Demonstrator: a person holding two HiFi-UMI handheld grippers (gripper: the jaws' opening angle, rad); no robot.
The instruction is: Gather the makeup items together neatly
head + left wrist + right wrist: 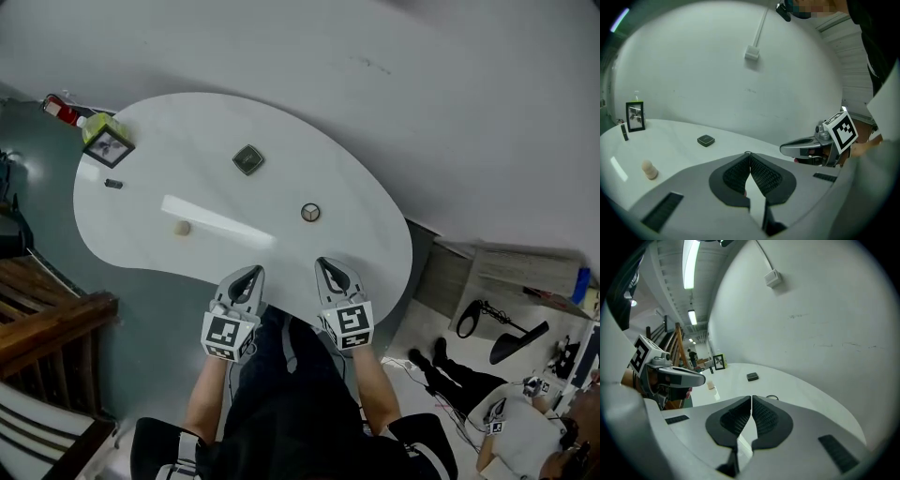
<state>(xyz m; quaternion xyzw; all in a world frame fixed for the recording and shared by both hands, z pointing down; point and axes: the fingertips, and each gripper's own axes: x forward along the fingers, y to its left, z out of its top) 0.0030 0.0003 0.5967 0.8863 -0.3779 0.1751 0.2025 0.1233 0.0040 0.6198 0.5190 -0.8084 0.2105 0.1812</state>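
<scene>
On the white table lie a dark square compact, a small round case, a beige egg-shaped sponge and a small black tube. My left gripper and right gripper hover side by side at the near edge, both shut and holding nothing. The left gripper view shows its closed gripper, with the compact, sponge and tube beyond. Past the shut right gripper in its own view are the compact and round case.
A small framed picture stands at the table's far left end, with a green box and a red bottle behind it. A wooden stair is at the left. A grey wall runs behind the table.
</scene>
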